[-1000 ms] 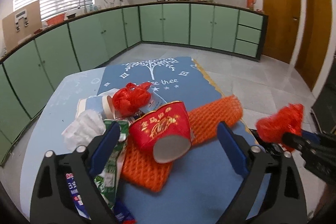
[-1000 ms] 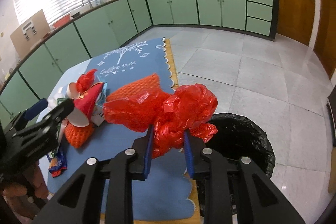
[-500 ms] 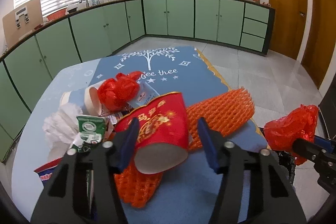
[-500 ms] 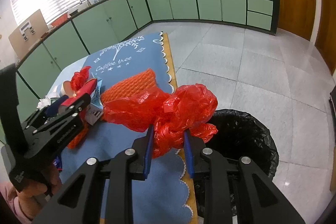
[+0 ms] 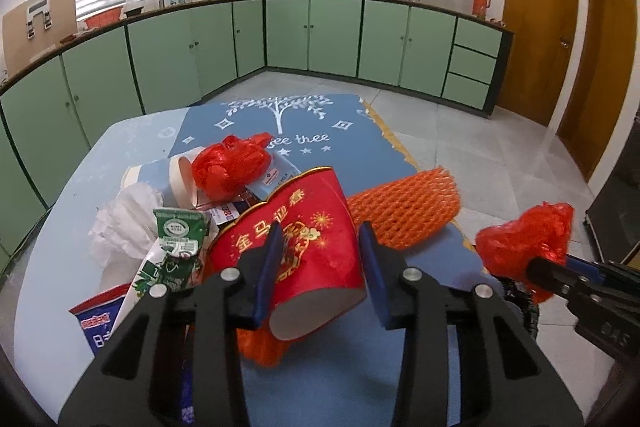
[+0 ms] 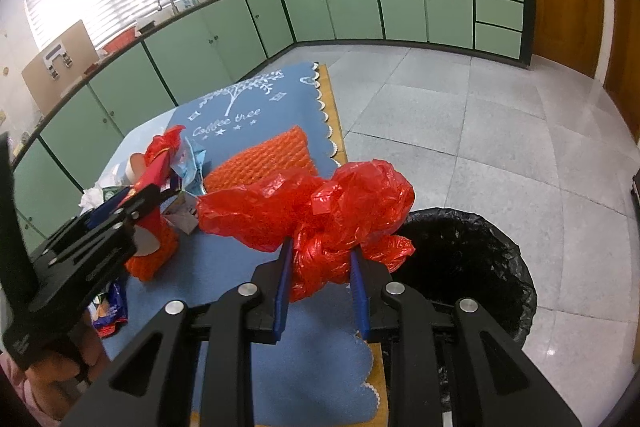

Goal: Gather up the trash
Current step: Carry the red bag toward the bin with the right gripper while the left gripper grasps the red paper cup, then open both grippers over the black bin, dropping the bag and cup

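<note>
My left gripper [image 5: 318,247] is shut on a red paper cup [image 5: 296,243] with gold print, holding it above the orange foam net [image 5: 404,203] on the blue table mat [image 5: 280,119]. It also shows in the right wrist view [image 6: 154,193]. My right gripper [image 6: 320,255] is shut on a crumpled red plastic bag [image 6: 320,211], held over the table's right edge beside the black-lined trash bin [image 6: 468,259]. That bag also shows in the left wrist view [image 5: 524,243].
On the table lie another red plastic bag [image 5: 228,167], a white-blue paper cup [image 5: 160,179], white tissue [image 5: 124,219], a green milk carton [image 5: 178,239] and blue wrappers [image 5: 100,319]. Green kitchen cabinets [image 5: 320,35] ring the tiled floor.
My left gripper has closed on the red cup and lifted it slightly. My right gripper with the red bag has barely moved, staying beside the bin.
</note>
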Available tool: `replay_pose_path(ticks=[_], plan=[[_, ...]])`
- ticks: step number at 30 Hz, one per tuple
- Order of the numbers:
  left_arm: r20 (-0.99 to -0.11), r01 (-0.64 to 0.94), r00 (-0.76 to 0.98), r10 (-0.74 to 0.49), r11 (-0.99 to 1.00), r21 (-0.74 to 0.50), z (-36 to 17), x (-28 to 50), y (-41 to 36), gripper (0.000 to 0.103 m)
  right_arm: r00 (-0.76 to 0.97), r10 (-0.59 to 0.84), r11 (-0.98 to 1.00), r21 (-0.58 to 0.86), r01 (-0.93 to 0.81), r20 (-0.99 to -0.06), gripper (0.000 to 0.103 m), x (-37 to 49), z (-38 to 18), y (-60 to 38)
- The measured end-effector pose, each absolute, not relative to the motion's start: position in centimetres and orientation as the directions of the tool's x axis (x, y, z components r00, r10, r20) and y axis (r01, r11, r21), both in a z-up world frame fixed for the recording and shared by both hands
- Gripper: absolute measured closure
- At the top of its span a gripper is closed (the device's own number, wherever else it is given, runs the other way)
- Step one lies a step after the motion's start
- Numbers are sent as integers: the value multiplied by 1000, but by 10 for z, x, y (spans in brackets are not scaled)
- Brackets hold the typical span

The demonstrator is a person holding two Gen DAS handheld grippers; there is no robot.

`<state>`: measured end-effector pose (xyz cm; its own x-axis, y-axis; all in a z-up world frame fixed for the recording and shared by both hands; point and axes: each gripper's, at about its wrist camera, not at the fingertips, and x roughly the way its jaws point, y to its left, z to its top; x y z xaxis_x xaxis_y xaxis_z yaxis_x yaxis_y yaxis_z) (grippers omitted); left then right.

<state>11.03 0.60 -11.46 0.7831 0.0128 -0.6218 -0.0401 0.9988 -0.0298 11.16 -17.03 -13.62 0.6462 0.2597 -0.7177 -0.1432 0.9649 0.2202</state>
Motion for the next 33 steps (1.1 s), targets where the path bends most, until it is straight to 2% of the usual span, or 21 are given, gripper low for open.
replay_pose_path(ticks=[5,13,19,25,26,28,30,33], plan=[[-590,39,806,-57,998,-43,-99,101,-12,66,676,212,974,206,-91,-706,77,103,-131,-191],[-550,262,789,-275,960,-104,-88,103,-73,66,700,81,983,173,61,-709,77,88,-134,-256],[-576,429,685,-447,886,-177,-108,116,-132,66,670,7,974,156,162,-742,77,83,-159,-295],[-610,486,613,-503,848,-211,-132,133,-164,63,629,-40,967,130,221,-776,76,82,-182,-319],[-619,488,599,-507,845,-220,-136,137,-166,61,622,-43,966,126,225,-782,75,83,-186,-321],[-629,485,583,-514,841,-239,-143,144,-165,47,605,-49,968,111,224,-795,70,87,-193,-323],[-635,481,567,-525,837,-262,-148,148,-163,44,598,-62,969,94,227,-799,56,88,-196,-323],[-633,471,571,-522,840,-268,-145,147,-156,43,596,-53,966,111,235,-801,49,87,-198,-323]])
